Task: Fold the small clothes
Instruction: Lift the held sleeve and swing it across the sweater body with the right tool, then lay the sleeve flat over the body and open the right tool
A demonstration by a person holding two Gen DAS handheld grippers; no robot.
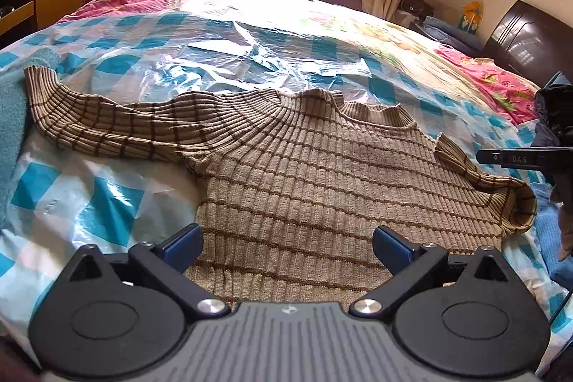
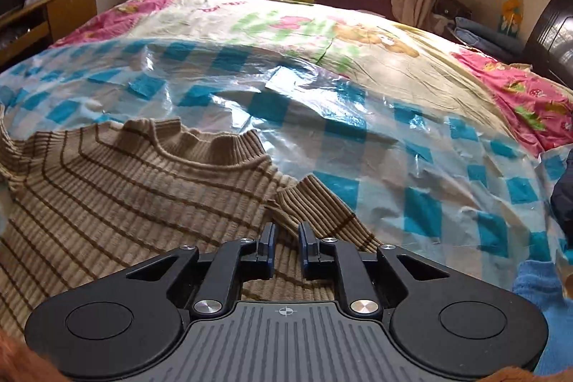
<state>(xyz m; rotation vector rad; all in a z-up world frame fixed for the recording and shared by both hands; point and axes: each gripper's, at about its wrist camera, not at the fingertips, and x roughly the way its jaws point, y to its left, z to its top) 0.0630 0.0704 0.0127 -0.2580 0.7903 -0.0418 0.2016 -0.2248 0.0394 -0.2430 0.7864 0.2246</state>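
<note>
Left wrist view: the left gripper (image 1: 286, 246) hangs spread wide over the hem of the striped sweater (image 1: 322, 174), whose sleeves run sideways across the plastic sheet (image 1: 222, 59).

Right wrist view: the right gripper (image 2: 286, 247), narrowly parted and seemingly pinching nothing, sits nearest the folded-in right sleeve (image 2: 318, 206).

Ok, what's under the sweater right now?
The sweater lies flat on a blue-checked plastic sheet, which covers a floral quilt. The right sleeve is folded over its shoulder. Whatever lies beneath the sweater's body is hidden.
</note>
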